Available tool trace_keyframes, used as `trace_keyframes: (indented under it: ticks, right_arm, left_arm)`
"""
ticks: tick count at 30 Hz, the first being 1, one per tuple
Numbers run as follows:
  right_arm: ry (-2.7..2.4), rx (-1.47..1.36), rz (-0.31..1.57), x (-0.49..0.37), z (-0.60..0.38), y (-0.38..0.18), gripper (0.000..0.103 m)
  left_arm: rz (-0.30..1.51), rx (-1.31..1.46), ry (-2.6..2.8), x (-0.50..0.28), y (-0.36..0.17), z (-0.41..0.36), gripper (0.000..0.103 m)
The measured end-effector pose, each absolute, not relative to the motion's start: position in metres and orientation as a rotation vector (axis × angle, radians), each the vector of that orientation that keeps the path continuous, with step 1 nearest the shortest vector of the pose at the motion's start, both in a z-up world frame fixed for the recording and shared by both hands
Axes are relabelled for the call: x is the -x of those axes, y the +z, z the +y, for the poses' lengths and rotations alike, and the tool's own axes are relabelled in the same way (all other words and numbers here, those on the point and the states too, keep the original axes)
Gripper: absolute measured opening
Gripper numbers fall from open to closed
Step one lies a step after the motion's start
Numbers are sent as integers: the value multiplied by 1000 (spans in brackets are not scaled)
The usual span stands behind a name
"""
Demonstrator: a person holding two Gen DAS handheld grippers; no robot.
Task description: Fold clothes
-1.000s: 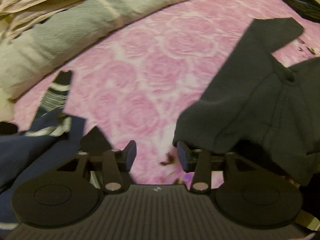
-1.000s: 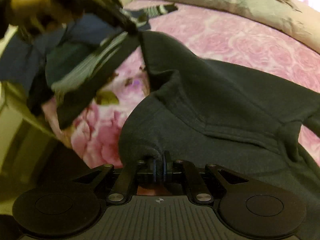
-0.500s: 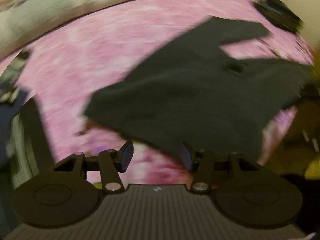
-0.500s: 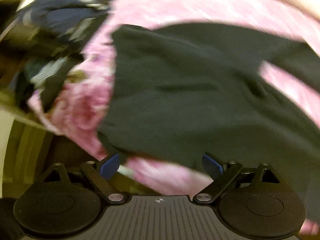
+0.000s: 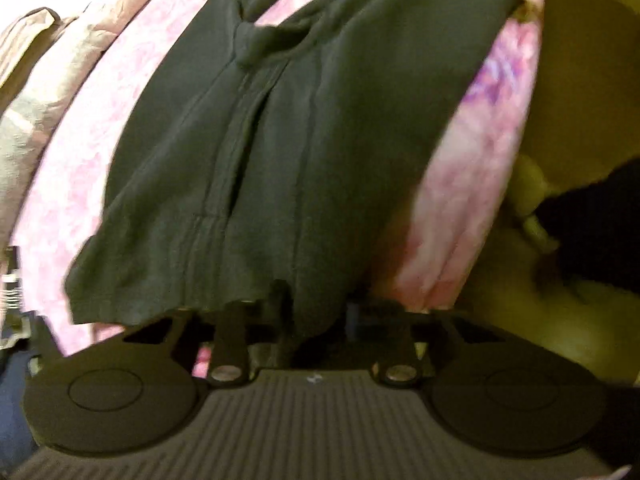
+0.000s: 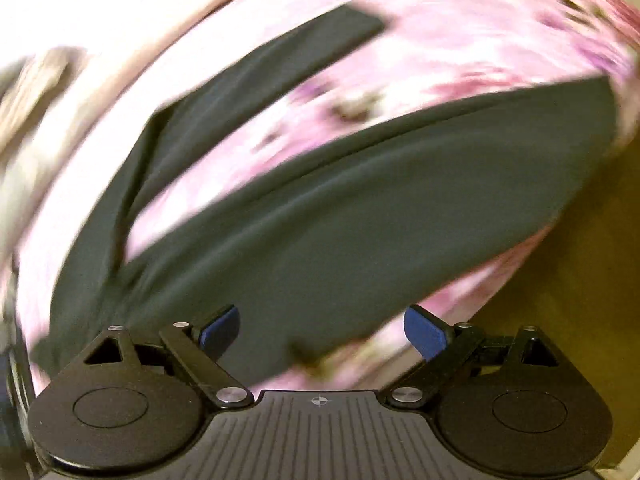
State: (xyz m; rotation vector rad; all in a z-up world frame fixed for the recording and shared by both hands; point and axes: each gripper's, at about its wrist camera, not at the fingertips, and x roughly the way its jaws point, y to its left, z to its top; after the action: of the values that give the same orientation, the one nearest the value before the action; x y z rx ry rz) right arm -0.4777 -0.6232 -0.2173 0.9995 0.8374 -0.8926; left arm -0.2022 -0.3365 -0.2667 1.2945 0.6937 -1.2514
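Left wrist — soft dark garment (image 5: 304,152), seamed

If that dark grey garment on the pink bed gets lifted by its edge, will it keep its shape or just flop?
The dark grey garment will probably flop: it lies in soft creases on the pink floral bedspread. It looks like thick knit, so likely somewhat heavy and not slippery. Its sleeve would probably dangle.
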Motion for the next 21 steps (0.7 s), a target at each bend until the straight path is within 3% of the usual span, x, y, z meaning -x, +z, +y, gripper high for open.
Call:
trace_keyframes:
  ticks: [3,11,17,21]
  right_arm:
    - [-1005,-1060,733,535,-671,-227,92]
    - [-1106,-1377,403,666,-744,-289,92]
    - [-989,-1729,-39,693,-716,-362,92]
    - [-950,-1812,-259,708,-700,-373,92]
  left_arm:
    - [723,-1344,-1193,204,-259,-345,10]
    - [788,-1443,-1054,181,-216,-377,8]
    - [753,-1565,-1015,174,-200,-399,8]
    - [742,-1658,-1033,179,-203,-403,8]
